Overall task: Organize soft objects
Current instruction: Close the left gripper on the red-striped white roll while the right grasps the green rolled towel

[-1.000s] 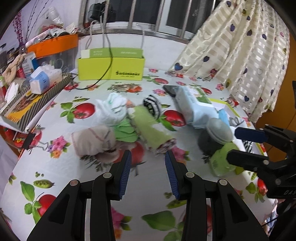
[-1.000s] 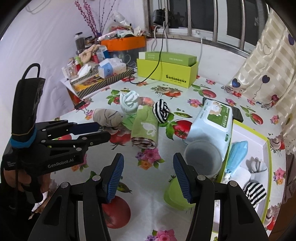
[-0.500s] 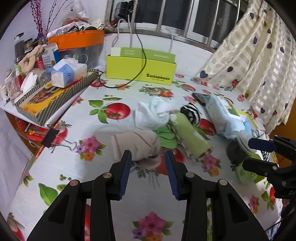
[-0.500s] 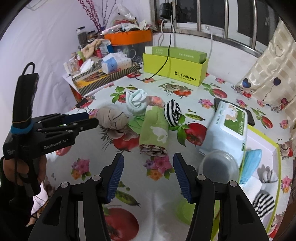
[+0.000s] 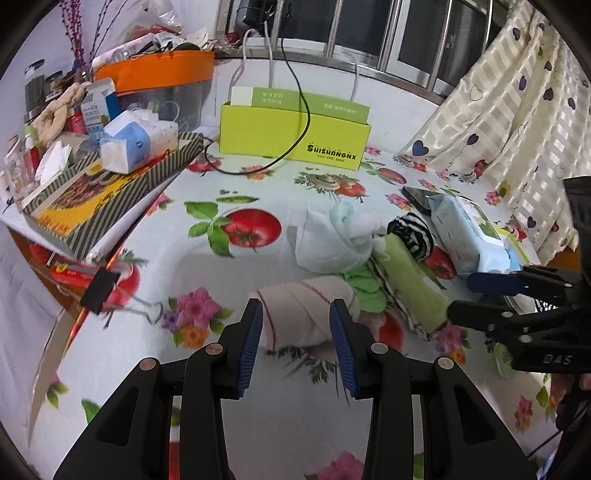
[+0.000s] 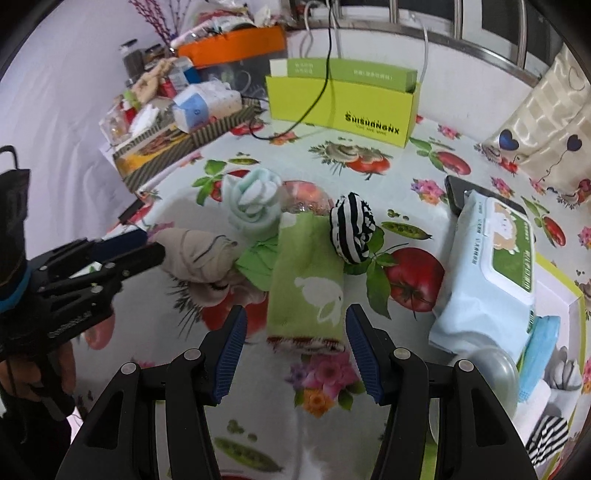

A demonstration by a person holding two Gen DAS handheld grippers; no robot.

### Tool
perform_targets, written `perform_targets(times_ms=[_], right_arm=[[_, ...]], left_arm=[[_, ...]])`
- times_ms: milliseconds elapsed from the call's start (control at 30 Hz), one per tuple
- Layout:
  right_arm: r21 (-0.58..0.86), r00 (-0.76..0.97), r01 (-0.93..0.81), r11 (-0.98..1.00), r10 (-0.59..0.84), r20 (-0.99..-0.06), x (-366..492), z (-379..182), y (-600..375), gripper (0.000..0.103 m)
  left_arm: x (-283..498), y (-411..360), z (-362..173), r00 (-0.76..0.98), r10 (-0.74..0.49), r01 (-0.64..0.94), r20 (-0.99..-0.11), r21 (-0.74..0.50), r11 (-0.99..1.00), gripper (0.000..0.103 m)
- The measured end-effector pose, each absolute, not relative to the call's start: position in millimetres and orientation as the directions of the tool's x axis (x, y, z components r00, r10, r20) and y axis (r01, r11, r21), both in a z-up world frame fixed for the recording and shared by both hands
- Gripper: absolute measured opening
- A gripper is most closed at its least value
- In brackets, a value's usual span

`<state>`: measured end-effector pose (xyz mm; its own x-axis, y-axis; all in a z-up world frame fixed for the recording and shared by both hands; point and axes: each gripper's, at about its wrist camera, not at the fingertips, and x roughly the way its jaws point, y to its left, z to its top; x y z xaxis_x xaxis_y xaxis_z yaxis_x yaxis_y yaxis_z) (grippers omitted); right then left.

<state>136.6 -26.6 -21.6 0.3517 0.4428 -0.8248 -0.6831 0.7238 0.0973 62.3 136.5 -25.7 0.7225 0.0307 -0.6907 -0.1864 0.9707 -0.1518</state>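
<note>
Left gripper [image 5: 295, 325] is hovering with jaws apart, straddling the rolled beige cloth bundle [image 5: 306, 314] near the table's middle, its long axis crossing the gap. Right gripper [image 6: 295, 328] is likewise gaping, empty, framing the near end of the rolled green towel [image 6: 306, 288], lying lengthwise away from it.

Lighting: we see even, soft indoor light with faint shadows on the tablecloth [image 5: 258, 177]. Window [image 5: 424, 33] panes dark. Fisheye bending and black vignette at all corners. Slight motion blur along the near edge.
</note>
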Motion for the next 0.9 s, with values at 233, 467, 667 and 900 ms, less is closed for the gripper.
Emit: perform_targets(times_ms=[233, 467, 667, 900], right_arm=[[0.081, 0.313, -0.676, 0.732, 0.385, -0.868, 155.5, -42.9, -8.4, 0.055], [0.097, 0.281, -0.653, 0.751, 0.359, -0.890, 165.2, -57.9, -4.6, 0.055], [0.113, 0.280, -0.669, 0.734, 0.390, -0.877, 158.9, -52.8, -9.9, 0.037], [0.124, 0.269, -0.693, 0.710, 0.415, -0.869, 139.5, -49.3, -21.3, 0.037]], left_arm=[[84.5, 144.7, -24.7, 0.732, 0.003, -0.114, -0.681, -0.119, 0.986, 0.039], [92.6, 142.3, -34.3, 0.714, -0.070, -0.026, -0.697, -0.126, 0.992, 0.039], [79.7, 132.2, -34.9, 0.701, -0.111, 0.050, -0.705, -0.107, 0.993, 0.040], [66.8, 117.1, -44.8, 0.644, -0.133, 0.144, -0.753, -0.052, 0.988, 0.053]])
